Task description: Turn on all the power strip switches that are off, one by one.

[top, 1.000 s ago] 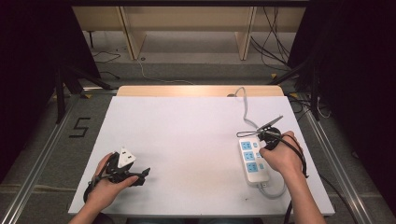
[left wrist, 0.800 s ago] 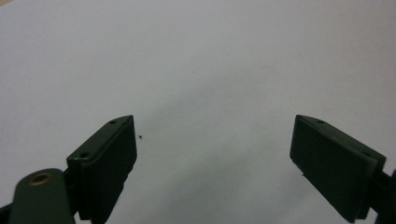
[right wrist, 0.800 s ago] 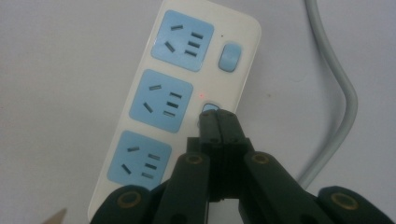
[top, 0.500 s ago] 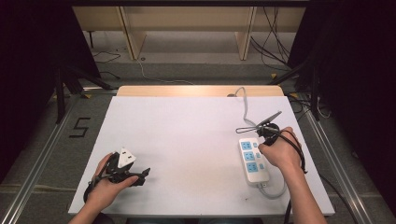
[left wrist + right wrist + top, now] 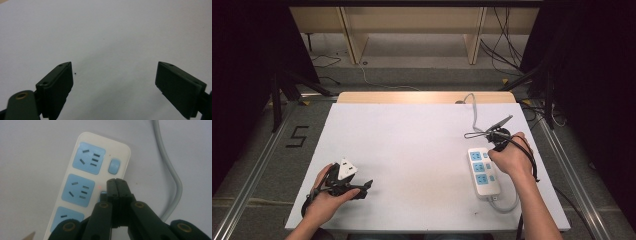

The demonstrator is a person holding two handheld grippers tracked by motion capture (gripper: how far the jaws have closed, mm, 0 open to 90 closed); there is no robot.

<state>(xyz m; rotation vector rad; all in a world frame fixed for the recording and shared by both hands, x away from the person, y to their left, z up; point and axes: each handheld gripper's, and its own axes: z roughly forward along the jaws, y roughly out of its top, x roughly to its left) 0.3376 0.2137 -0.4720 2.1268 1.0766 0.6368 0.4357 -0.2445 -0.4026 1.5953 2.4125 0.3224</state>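
1. Power strip, white with blue sockets, lies at the table's right side; its grey cord runs off the far edge.
2. Right hand-held gripper: jaws pressed together, nothing between them, tips over the strip's middle switch (contact not clear).
3. Left hand-held gripper: jaws spread wide, empty, low over bare white table at near left, well apart from the strip.
4. Floor left of the table carries a black "5" mark; wooden shelving stands beyond.
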